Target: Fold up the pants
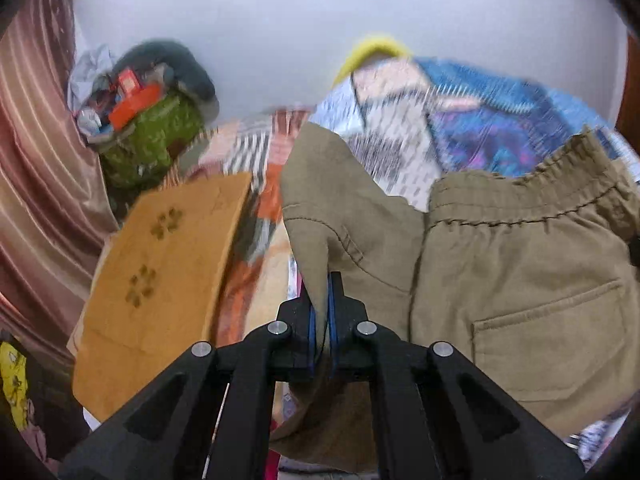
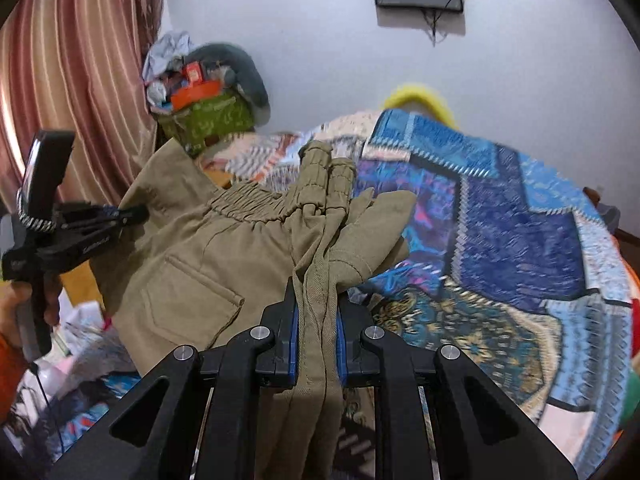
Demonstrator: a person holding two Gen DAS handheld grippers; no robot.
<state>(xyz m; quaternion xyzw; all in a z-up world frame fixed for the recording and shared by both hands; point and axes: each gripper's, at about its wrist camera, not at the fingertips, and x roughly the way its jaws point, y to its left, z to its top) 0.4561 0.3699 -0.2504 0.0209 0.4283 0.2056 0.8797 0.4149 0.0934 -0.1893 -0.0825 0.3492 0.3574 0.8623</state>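
Khaki pants (image 1: 520,272) with an elastic waistband and a back pocket hang in the air between my two grippers, above a bed. My left gripper (image 1: 322,300) is shut on a fold of the pants near the waistband's left side. In the right wrist view the pants (image 2: 192,264) spread to the left, and my right gripper (image 2: 316,320) is shut on a bunched strip of the khaki cloth. The left gripper (image 2: 132,213) also shows there at far left, pinching the pants' edge.
A blue patchwork bedspread (image 2: 500,232) covers the bed under the pants. A green bag (image 2: 208,120) piled with clutter stands by the striped curtain (image 2: 72,80). An orange-brown folded cloth (image 1: 160,280) lies at left. A yellow pillow (image 2: 420,98) lies at the far edge.
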